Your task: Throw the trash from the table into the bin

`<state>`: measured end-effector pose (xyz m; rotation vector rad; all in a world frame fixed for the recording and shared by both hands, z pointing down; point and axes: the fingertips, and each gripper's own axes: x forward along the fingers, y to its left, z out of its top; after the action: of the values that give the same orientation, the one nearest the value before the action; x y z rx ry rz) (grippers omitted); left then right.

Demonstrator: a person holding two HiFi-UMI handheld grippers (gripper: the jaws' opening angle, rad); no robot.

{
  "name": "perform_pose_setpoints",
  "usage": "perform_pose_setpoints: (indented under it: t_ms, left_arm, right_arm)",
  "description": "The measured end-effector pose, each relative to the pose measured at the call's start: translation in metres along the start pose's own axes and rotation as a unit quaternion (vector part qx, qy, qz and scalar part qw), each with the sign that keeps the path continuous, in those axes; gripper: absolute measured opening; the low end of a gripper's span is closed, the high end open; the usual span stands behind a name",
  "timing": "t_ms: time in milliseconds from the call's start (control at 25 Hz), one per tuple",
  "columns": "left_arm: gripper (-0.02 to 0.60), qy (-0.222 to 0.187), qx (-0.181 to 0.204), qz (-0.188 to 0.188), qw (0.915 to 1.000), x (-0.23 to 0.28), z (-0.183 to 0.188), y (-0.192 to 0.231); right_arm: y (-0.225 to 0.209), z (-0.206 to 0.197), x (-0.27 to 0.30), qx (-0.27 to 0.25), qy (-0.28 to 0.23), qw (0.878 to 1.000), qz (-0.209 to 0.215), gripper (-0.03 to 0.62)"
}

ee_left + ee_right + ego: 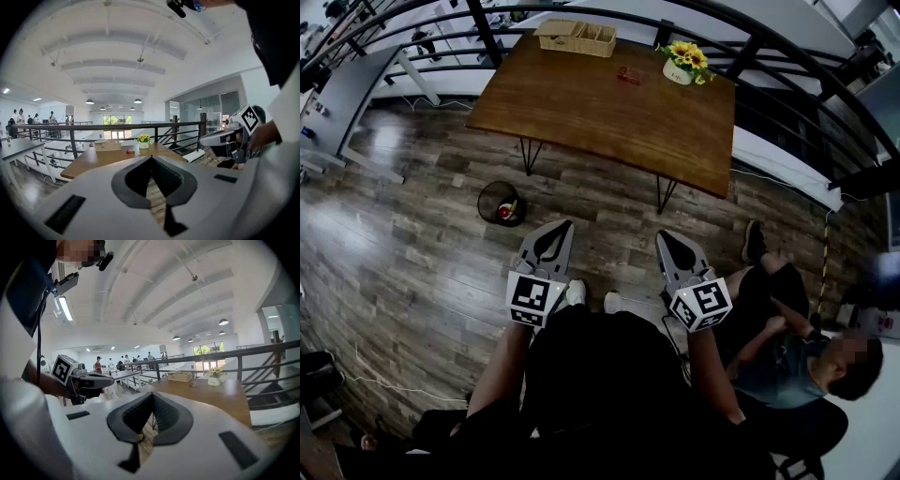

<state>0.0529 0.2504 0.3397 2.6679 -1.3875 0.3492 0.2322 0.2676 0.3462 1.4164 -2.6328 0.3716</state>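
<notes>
Overhead, from left to right: a black wire-mesh bin (pixel 500 202) holding a red item (pixel 505 212) stands on the grey plank floor (pixel 403 244), at ten o'clock of the left gripper (pixel 566 225), whose jaws are pressed together with nothing between them. A small red piece of trash (pixel 628 76) lies on the brown wooden table (pixel 581 117), at twelve o'clock and well apart from both pairs of jaws. The right gripper (pixel 665 236) likewise has its jaws together, empty.
</notes>
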Motion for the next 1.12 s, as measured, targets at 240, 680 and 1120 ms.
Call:
perform_pose_setpoints:
  t_ms: [240, 680, 1120]
  left_arm:
    - [0.012, -0.003, 0.005, -0.008, 0.9999, 0.006, 0.004, 0.011]
    - [0.012, -0.007, -0.002, -0.027, 0.9996, 0.003, 0.002, 0.016]
    - [0.011, -0.009, -0.007, -0.042, 0.9991, -0.005, -0.005, 0.032]
  right_arm:
    - [-0.002, 0.002, 0.004, 0.001, -0.001, 1.000, -0.014, 0.012]
    - [0.008, 0.006, 0.008, 0.020, -0.015, 1.000, -0.014, 0.012]
    - [0.024, -0.002, 0.013, 0.024, -0.006, 0.999, -0.036, 0.012]
